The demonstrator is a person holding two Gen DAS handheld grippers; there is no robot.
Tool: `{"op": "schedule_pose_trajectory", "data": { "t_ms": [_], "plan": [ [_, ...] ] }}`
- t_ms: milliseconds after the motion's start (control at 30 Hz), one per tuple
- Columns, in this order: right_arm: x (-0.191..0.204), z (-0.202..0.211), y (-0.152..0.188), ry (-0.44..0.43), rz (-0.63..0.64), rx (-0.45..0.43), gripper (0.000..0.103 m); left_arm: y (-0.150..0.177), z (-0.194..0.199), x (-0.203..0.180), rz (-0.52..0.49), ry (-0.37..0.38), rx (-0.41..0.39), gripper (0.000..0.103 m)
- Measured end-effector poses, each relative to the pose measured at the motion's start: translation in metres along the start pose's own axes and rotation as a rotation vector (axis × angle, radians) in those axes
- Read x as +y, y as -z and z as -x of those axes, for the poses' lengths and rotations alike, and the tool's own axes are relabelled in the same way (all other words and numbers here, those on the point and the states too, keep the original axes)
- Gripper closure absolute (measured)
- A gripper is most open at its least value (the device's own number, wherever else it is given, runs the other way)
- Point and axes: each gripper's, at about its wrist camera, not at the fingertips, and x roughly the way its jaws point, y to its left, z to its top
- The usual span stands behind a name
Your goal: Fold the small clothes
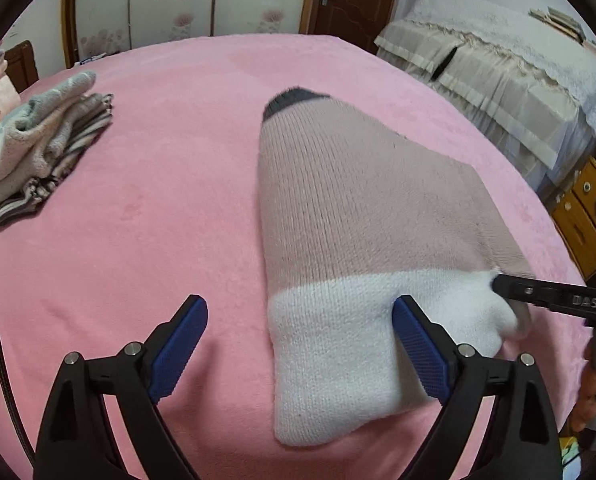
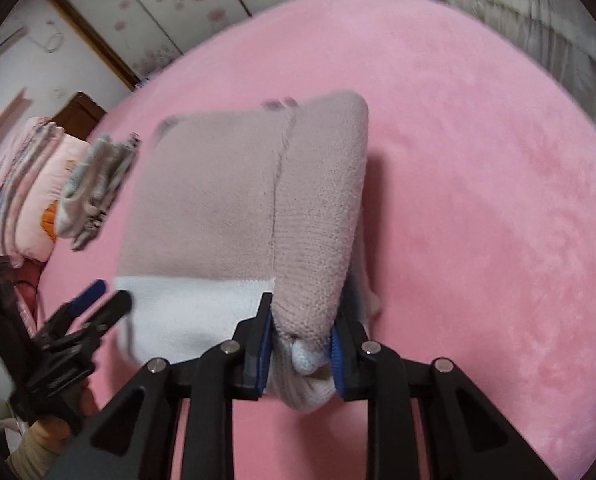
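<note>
A small knitted garment (image 1: 358,216), dusty pink with a white band and a dark grey end, lies on the pink blanket (image 1: 158,184). My left gripper (image 1: 300,320) is open, low over the blanket; its right finger rests on the white band, holding nothing. My right gripper (image 2: 300,340) is shut on the garment's edge (image 2: 310,312), lifting a folded pink flap. It shows in the left wrist view (image 1: 538,294) at the garment's right corner. The left gripper shows in the right wrist view (image 2: 98,300).
A pile of folded small clothes (image 1: 38,148) sits at the blanket's far left. A lace-covered sofa (image 1: 498,68) and a yellow cabinet (image 1: 582,216) stand beyond the right edge. Pillows (image 2: 26,188) lie at the far left in the right wrist view.
</note>
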Motion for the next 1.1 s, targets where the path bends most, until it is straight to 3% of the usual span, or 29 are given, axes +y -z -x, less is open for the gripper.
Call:
{"op": "schedule_pose_trajectory", "data": {
  "t_ms": [167, 300, 500, 567, 600, 700, 867, 1000, 1067, 1100],
  "plan": [
    [-0.013, 0.010, 0.006, -0.088, -0.045, -0.064, 0.071, 0.000, -0.005, -0.001, -0.005, -0.017, -0.002, 0.005],
    [-0.022, 0.032, 0.018, -0.118, -0.057, -0.096, 0.054, -0.001, 0.003, 0.002, 0.008, -0.012, -0.005, 0.005],
    [-0.018, 0.038, 0.035, -0.124, 0.012, -0.074, 0.054, 0.006, 0.021, 0.010, 0.035, -0.005, -0.026, 0.005],
    [-0.013, 0.033, 0.039, -0.127, 0.037, -0.062, 0.058, 0.009, 0.021, 0.013, 0.046, -0.005, -0.026, 0.005],
    [-0.010, 0.028, 0.040, -0.116, 0.048, -0.054, 0.075, 0.012, 0.017, 0.015, 0.044, -0.024, -0.017, 0.005],
    [-0.013, 0.023, 0.042, -0.068, 0.051, -0.058, 0.087, 0.017, 0.006, 0.019, 0.039, -0.064, 0.014, 0.005],
    [-0.025, 0.015, 0.043, -0.054, -0.006, -0.021, 0.088, 0.020, -0.003, 0.021, 0.036, -0.059, 0.034, 0.005],
    [-0.004, 0.036, 0.033, -0.009, 0.072, -0.033, 0.082, 0.005, 0.010, 0.019, 0.013, -0.035, 0.063, 0.006],
    [0.007, 0.049, 0.023, 0.010, 0.113, -0.064, 0.073, -0.010, 0.019, 0.019, -0.001, -0.012, 0.038, 0.005],
    [0.011, 0.055, 0.014, 0.018, 0.127, -0.088, 0.061, -0.017, 0.021, 0.019, -0.003, -0.005, 0.023, 0.005]
  ]
}}
